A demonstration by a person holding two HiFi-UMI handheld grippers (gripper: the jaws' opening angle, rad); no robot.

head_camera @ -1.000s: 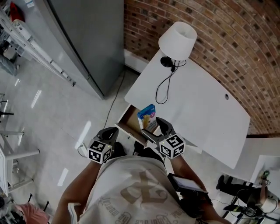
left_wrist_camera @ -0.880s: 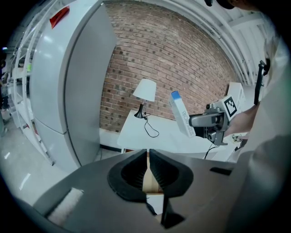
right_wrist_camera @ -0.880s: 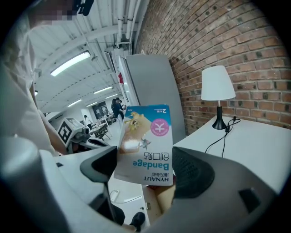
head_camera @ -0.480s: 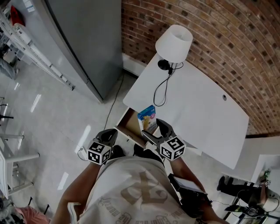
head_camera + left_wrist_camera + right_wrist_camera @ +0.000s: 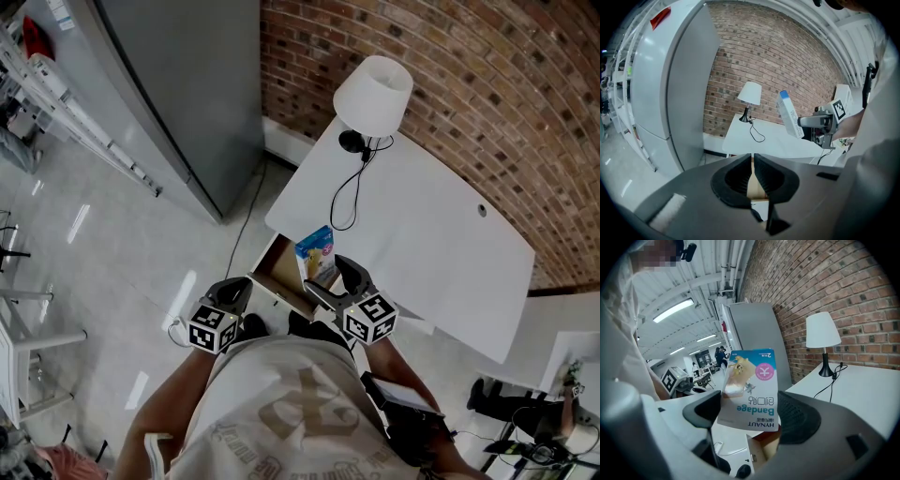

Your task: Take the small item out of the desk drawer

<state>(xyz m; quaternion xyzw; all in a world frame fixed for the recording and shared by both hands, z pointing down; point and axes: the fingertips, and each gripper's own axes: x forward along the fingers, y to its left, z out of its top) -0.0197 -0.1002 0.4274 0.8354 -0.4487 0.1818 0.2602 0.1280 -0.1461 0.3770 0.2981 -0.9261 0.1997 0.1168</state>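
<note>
— Start at the far left. What stands there?

— A tall grey cabinet (image 5: 187, 84), well off to the left of the left claw (image 5: 241, 283). That claw hangs low in front of the person's shirt (image 5: 281, 412), over the floor (image 5: 103, 253).

— Are its jaws apart?

— No. In the left gripper view its jaws are drawn together with only a thin slit between them, and nothing is held there. Past its tips a strip of brown wood shows.

— What is just to its right?

— The open drawer (image 5: 278, 267), brown inside, pulled out from the white desk (image 5: 431, 244). It lies between the two claws, slightly ahead of them.

— And the small item?

— The bandage box (image 5: 316, 251), blue and white, is clamped between the jaws of the right claw (image 5: 328, 277). It sticks out past that claw's tips, clear of the drawer, which lies below it. In the right gripper view the word "Bandage" reads upside down.

— Further right?

— The desk top stretches ahead and right of the right claw. At its far end a white-shaded lamp (image 5: 373, 94) stands against the brick wall (image 5: 469, 75), its black cable (image 5: 345, 192) trailing across the desk toward the box.
</note>
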